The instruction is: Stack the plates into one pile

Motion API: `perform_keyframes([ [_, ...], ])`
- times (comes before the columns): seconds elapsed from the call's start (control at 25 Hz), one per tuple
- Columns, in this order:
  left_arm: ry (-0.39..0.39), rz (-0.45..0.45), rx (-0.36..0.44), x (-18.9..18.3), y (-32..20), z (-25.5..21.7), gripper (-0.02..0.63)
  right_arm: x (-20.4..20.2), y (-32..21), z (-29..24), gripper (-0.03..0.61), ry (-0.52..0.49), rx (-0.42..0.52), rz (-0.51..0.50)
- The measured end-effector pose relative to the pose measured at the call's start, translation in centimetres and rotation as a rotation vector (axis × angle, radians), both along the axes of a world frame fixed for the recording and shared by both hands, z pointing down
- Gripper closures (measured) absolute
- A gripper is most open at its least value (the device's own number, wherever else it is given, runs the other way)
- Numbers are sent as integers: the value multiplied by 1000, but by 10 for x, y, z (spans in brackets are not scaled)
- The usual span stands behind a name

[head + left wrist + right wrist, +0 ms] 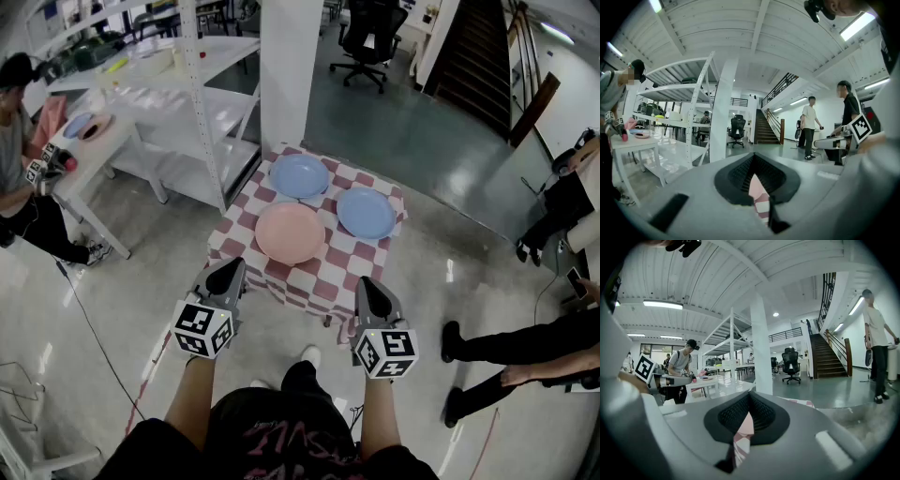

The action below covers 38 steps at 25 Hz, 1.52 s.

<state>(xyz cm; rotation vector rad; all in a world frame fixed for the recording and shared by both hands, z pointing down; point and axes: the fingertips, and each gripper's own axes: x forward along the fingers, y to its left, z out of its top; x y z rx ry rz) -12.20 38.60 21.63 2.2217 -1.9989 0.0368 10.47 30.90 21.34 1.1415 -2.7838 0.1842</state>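
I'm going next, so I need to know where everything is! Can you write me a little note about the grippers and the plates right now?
Left gripper: jaws shut, empty, held just short of the table.
Right gripper: jaws shut, empty, also short of the table.
Plates: all three lie apart on the table. The pink plate is nearest, the back blue plate is behind it, and the right blue plate is off to the right.
Done: nothing is stacked yet.
Left: lift two plates onto the third to make one pile.
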Motion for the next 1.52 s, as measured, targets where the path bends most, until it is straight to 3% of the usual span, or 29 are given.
perform_keyframes([
  [0.92, 53, 5, -3, -15, 13, 10, 616, -17, 16, 11, 568, -12, -43, 1],
  [1.52, 66, -34, -39, -42, -31, 32, 615, -43, -39, 35, 568, -33, -89, -14],
])
